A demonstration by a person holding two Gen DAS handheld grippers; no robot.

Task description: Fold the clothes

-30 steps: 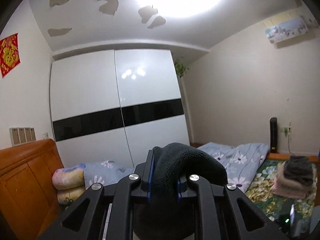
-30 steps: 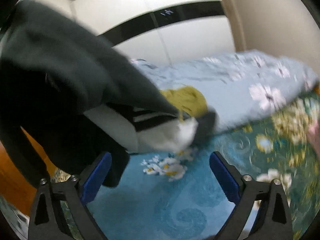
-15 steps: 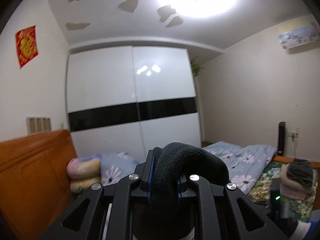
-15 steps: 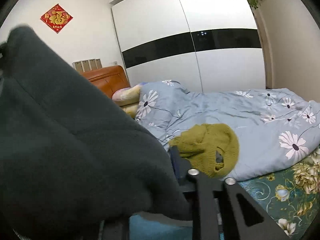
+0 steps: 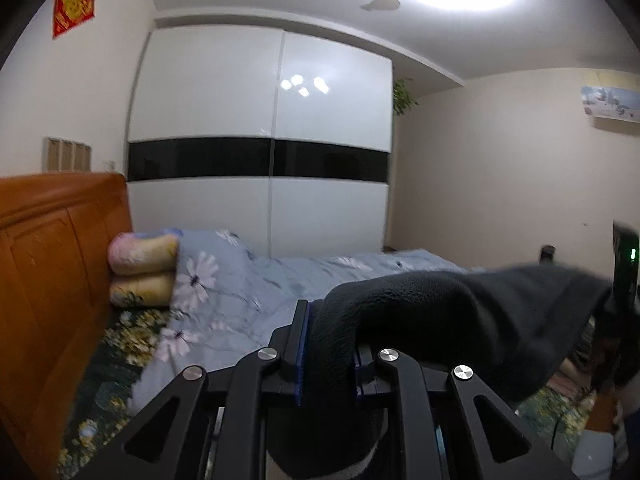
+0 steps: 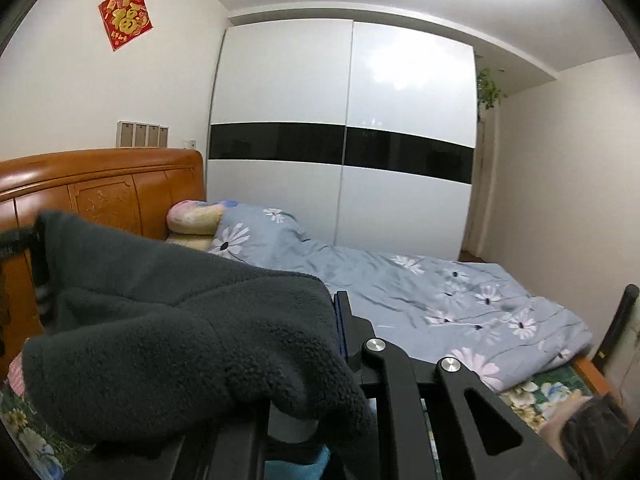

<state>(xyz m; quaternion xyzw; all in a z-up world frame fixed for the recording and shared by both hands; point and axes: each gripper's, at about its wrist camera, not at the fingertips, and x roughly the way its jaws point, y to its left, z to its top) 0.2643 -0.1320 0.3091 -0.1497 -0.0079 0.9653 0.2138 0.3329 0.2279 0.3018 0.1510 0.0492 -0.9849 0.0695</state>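
Observation:
A dark grey fleece garment (image 5: 460, 320) is held up in the air above the bed between both grippers. My left gripper (image 5: 326, 344) is shut on one end of it, and the cloth stretches away to the right. My right gripper (image 6: 320, 344) is shut on the other end (image 6: 168, 328); the fleece drapes over its left finger and hides it, and stretches away to the left. Both grippers point level across the room toward the wardrobe.
A bed with a blue flowered duvet (image 6: 420, 292), pillows (image 5: 140, 268) and a wooden headboard (image 6: 100, 192) lies below. A white wardrobe (image 6: 344, 140) stands behind. A pile of folded clothes (image 6: 580, 428) sits at the lower right on a green flowered sheet (image 5: 120, 340).
My right gripper has shut on the fleece garment and risen with it. Both grippers have swung and now hold the cloth stretched between them.

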